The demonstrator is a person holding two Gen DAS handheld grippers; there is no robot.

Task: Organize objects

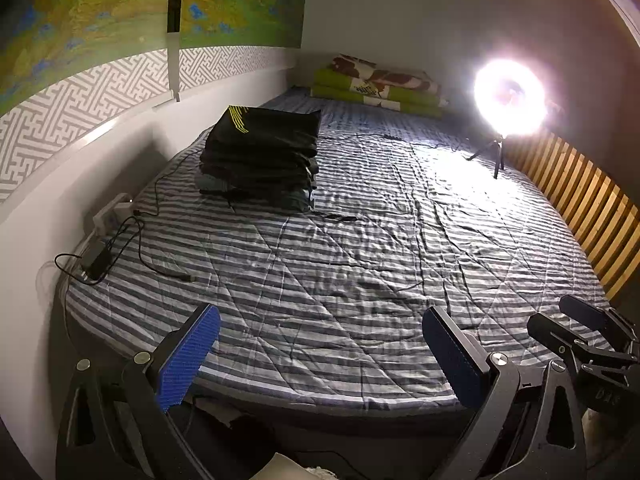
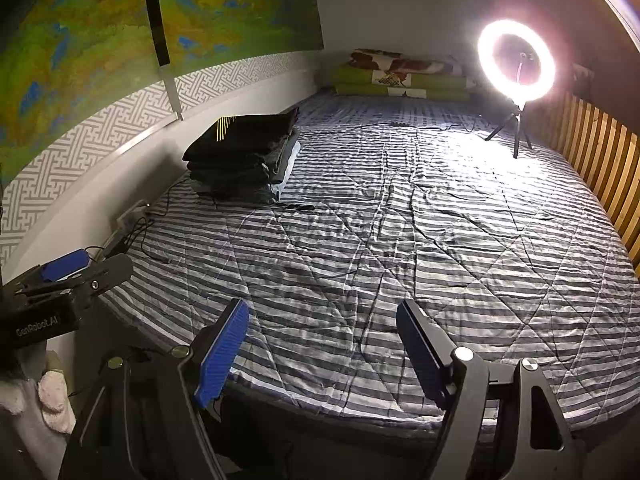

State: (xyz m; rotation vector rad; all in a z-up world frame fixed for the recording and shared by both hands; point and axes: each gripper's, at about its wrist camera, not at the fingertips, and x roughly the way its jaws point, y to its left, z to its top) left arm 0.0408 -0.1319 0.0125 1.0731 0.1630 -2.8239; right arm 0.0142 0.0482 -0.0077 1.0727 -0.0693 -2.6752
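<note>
A stack of folded dark clothes point(image 1: 262, 156) point(image 2: 244, 160), the top piece black with yellow stripes, rests on the striped bed point(image 1: 340, 264) point(image 2: 400, 240) near the left wall. My left gripper point(image 1: 320, 348) hovers over the bed's near edge, open, nothing between its blue pads. My right gripper point(image 2: 322, 344) is likewise open and empty over the near edge. Each gripper shows in the other's view: the right gripper point(image 1: 576, 332) at the right edge, the left gripper point(image 2: 80, 272) at the left edge.
A lit ring light on a small tripod point(image 1: 508, 96) point(image 2: 516, 60) stands at the far right of the bed. Folded green and floral bedding point(image 1: 380, 84) point(image 2: 404, 74) lies at the head. A charger, cables and power strip point(image 1: 104, 240) point(image 2: 132, 224) lie along the left wall. Wooden slats point(image 1: 592, 212) border the right side.
</note>
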